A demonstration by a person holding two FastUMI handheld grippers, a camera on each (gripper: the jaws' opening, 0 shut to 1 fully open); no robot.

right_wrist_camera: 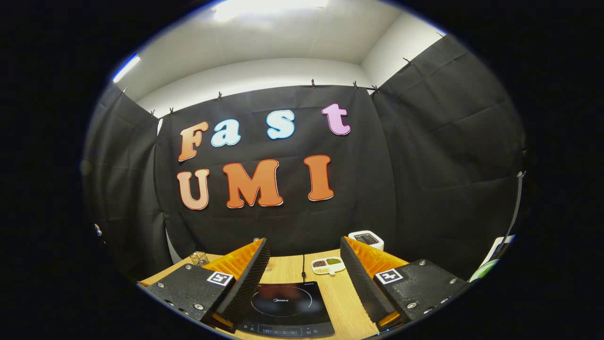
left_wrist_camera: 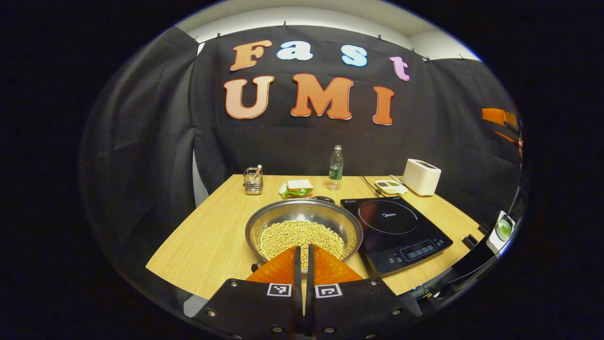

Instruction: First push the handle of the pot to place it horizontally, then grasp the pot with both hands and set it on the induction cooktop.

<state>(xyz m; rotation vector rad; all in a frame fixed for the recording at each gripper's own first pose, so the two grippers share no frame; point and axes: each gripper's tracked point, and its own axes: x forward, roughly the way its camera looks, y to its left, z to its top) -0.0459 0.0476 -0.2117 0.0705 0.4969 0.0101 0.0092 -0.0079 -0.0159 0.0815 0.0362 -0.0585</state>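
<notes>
Your left gripper (left_wrist_camera: 304, 250) hangs over the near rim of the pot (left_wrist_camera: 304, 226) with its fingers drawn together to a thin slit and nothing between them. That narrow set suits pushing rather than grasping, so I judge you are about to nudge the handle. The pot sits on the wooden table (left_wrist_camera: 207, 245), just left of the induction cooktop (left_wrist_camera: 394, 231), its bowl layered with pale beans (left_wrist_camera: 297, 233). A small dark piece shows at the pot's far rim and a dark stub at its near left edge; I cannot tell which is the handle you must turn.

Your right gripper (right_wrist_camera: 304, 276) is held wide, nothing in it, above the near edge of the cooktop with the glass between its fingers. It seems parked there, ready for the two-handed lift.

The sandwich (left_wrist_camera: 298, 188), water bottle (left_wrist_camera: 335, 167), utensil holder (left_wrist_camera: 253, 181), divided dish (left_wrist_camera: 390, 187) and toaster (left_wrist_camera: 421, 176) line the far edge, well clear of the short path to the cooktop. Keep the pot level, or the beans will slide.
</notes>
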